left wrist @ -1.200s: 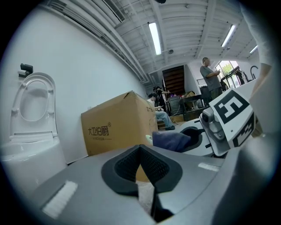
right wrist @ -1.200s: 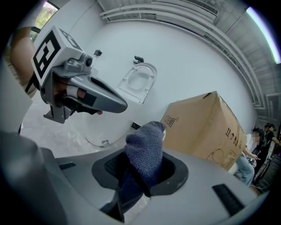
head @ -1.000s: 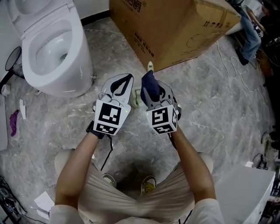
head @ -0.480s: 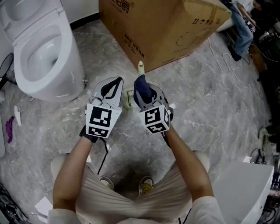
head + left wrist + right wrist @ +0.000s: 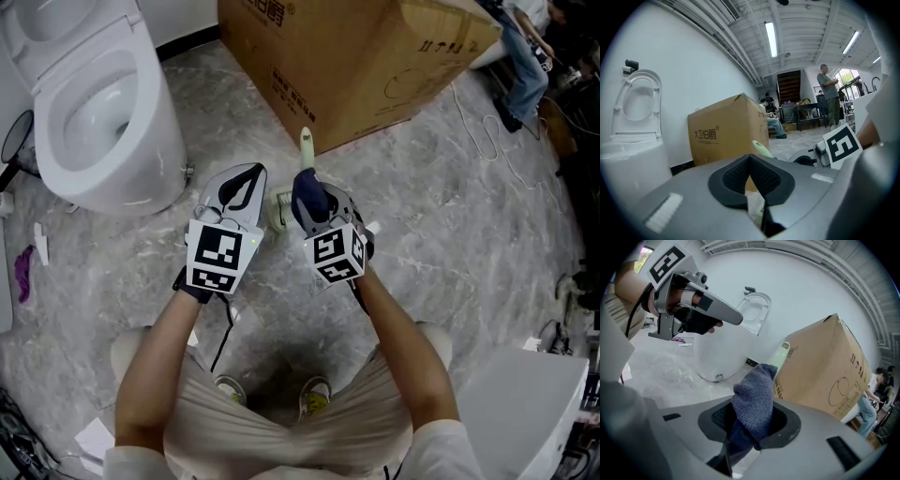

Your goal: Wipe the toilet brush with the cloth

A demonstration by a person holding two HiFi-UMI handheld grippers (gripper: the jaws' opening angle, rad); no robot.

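Cloth (image 5: 753, 401): dark blue, bunched, stood upright, pinched between the right gripper's (image 5: 751, 423) jaws.
Toilet brush (image 5: 306, 142): pale green handle, upright, just beyond the cloth; bristle end hidden.

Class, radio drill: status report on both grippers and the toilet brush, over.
Left hand-held gripper shut, empty. Right hand-held gripper shut on blue cloth. Toilet brush standing between them, cloth contact unclear. Nothing blocking.
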